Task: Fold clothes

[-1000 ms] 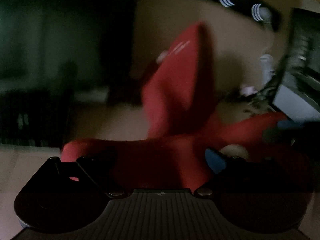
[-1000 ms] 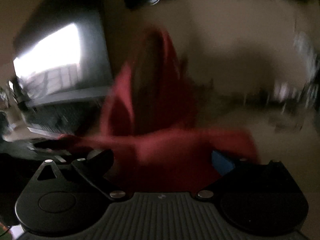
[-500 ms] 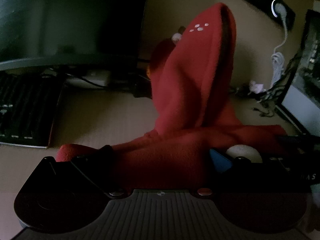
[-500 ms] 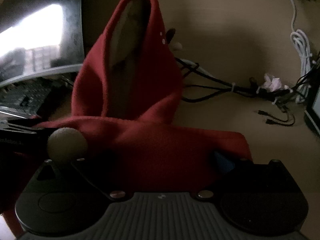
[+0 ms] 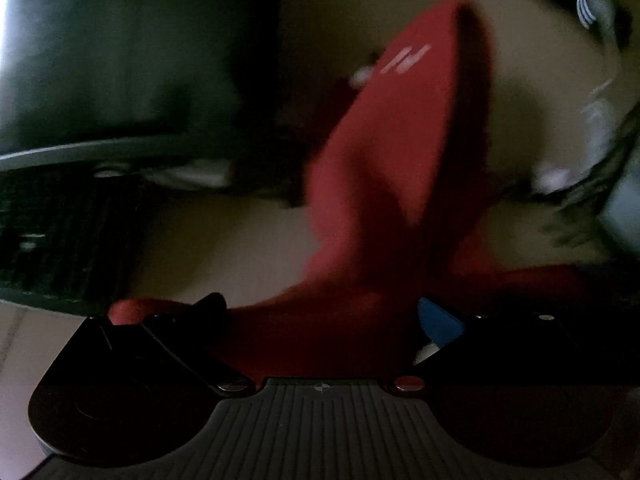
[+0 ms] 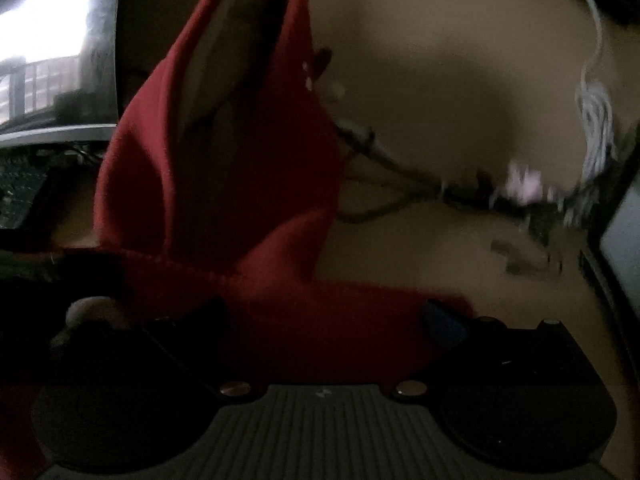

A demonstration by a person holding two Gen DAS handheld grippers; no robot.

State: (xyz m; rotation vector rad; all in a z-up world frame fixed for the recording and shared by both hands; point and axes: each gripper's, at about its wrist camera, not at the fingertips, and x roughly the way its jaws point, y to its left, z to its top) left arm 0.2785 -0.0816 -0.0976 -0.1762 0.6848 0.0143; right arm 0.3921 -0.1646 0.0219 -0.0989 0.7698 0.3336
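A red fleece garment (image 5: 392, 152) hangs in the air over a tan desk, stretched between both grippers. In the left wrist view my left gripper (image 5: 320, 320) is shut on its edge; red cloth fills the gap between a black finger (image 5: 208, 312) and a blue-tipped pad (image 5: 440, 324). In the right wrist view the same red garment (image 6: 224, 168) rises as a folded loop with a pale lining. My right gripper (image 6: 324, 320) is shut on its lower hem. The other gripper's pale round knob (image 6: 90, 312) shows at the left.
A dark monitor (image 5: 120, 52) and a keyboard (image 5: 60, 236) stand at the left. A bright screen (image 6: 48, 48) shows at the far left in the right wrist view. Tangled cables (image 6: 480, 192) and a white cord (image 6: 596, 128) lie at the back right, beside another screen (image 6: 624, 240).
Both grippers keep their hold on the red garment. The views have shifted and blurred, and the cloth loop has swung slightly; the garment stays lifted off the desk.
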